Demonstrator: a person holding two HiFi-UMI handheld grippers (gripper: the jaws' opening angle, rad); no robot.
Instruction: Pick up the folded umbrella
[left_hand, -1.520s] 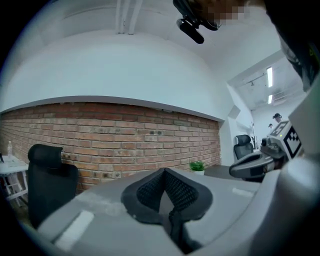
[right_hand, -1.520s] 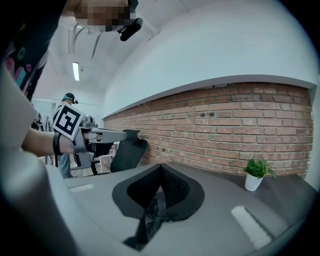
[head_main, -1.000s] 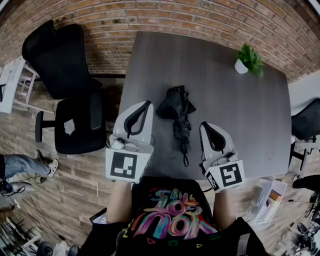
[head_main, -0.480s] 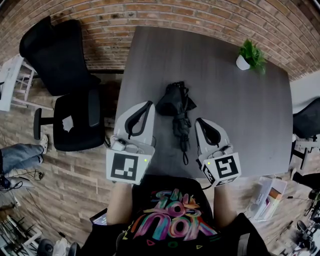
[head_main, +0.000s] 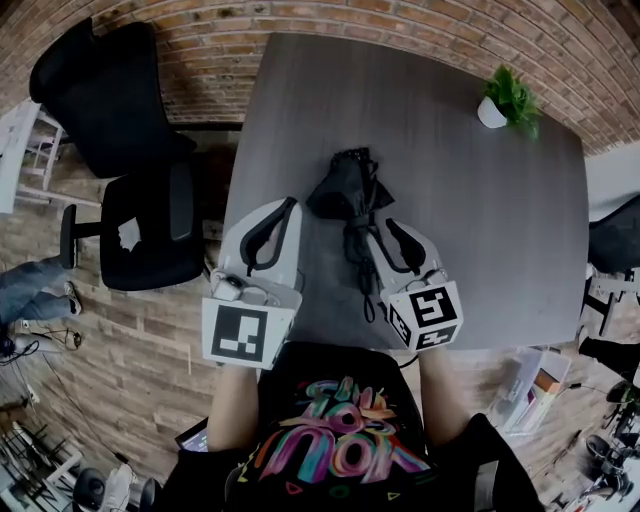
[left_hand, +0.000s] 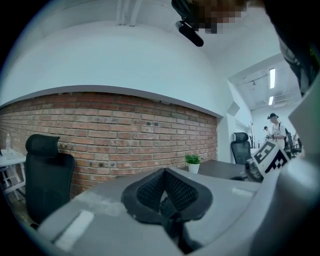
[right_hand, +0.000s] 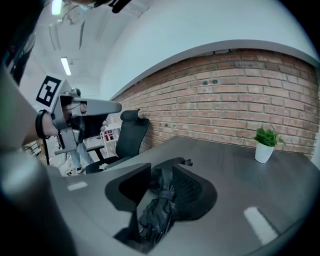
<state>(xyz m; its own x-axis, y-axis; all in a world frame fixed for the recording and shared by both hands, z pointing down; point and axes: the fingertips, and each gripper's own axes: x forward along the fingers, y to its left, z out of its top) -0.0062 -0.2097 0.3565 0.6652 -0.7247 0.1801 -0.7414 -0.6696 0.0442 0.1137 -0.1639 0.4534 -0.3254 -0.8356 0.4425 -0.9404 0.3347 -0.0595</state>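
The folded black umbrella (head_main: 347, 195) lies lengthwise on the grey table (head_main: 480, 210), its strap end toward me. My right gripper (head_main: 383, 228) has come down over the umbrella's lower shaft. In the right gripper view the umbrella (right_hand: 159, 210) lies between the two black pads of the right gripper (right_hand: 161, 169), whose jaws are opening; a gap shows beside the left pad. My left gripper (head_main: 282, 208) hovers to the left of the umbrella, apart from it. The left gripper (left_hand: 165, 175) has its pads pressed together on nothing.
A small potted plant (head_main: 508, 98) stands at the table's far right corner. A black office chair (head_main: 120, 160) sits left of the table by the brick wall (head_main: 200, 60). The table's near edge (head_main: 330, 345) runs just under both grippers.
My right gripper has moved left and down onto the umbrella, which now lies between its parted jaws. The left gripper has hardly moved.
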